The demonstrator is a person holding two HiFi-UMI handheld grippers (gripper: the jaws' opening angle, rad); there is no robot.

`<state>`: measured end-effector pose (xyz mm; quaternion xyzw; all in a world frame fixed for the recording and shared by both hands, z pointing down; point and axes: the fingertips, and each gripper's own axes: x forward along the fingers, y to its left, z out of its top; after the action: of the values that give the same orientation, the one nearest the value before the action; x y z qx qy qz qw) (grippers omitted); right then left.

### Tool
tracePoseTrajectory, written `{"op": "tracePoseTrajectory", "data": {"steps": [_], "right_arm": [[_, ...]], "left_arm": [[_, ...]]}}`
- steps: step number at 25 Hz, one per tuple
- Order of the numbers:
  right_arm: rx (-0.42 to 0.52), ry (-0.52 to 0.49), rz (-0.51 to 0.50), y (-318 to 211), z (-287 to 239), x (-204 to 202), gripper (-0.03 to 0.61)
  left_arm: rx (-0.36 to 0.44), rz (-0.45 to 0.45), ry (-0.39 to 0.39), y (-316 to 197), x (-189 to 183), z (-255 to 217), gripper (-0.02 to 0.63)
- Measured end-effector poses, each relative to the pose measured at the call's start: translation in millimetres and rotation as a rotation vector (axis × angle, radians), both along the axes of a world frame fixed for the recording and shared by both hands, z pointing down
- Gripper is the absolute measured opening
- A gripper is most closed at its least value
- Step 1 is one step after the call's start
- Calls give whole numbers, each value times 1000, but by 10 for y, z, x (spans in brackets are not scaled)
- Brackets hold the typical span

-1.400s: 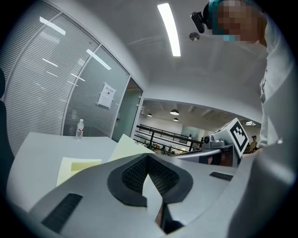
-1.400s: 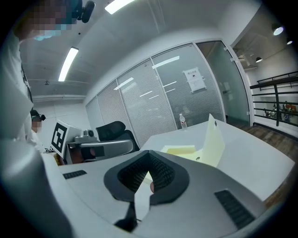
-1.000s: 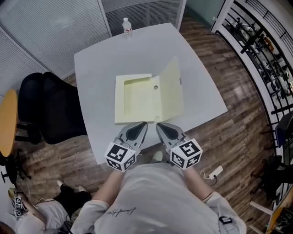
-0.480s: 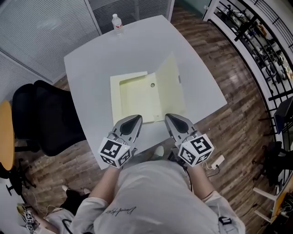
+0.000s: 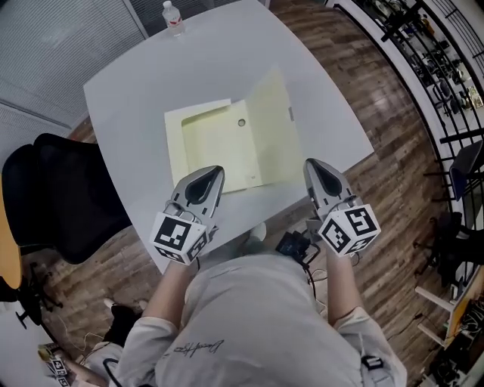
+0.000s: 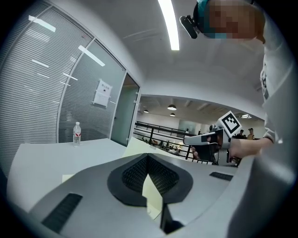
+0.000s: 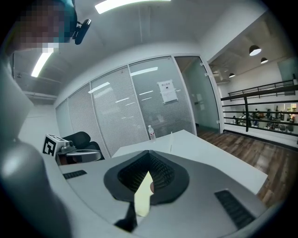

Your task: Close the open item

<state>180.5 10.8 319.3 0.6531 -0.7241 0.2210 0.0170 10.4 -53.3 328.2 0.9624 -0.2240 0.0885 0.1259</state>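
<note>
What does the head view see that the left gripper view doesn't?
Only the head view shows the chair and the wood floor. Only the left gripper view shows the ceiling light and a paper sign. Both show the table, the bottle and the folder.

The left gripper (image 5: 214,172) hides the folder's (image 5: 227,143) near corner (bottle (image 5: 173,17) label unreadable).
</note>
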Motion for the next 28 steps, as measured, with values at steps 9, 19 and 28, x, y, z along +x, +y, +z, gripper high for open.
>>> {"op": "tracePoseTrajectory", "data": {"steps": [9,19,28], "right_arm": [[-65,23,79,-27,288,443,12],[-137,-9,53,-169,781,625,12],[-171,-1,-22,-358,1105,621,12]], "left_arm": [[-44,2,-12,-55,22,170,9],[-100,4,-44,-69,38,445,8],[-131,-24,-56,-183,-47,624,9]]}}
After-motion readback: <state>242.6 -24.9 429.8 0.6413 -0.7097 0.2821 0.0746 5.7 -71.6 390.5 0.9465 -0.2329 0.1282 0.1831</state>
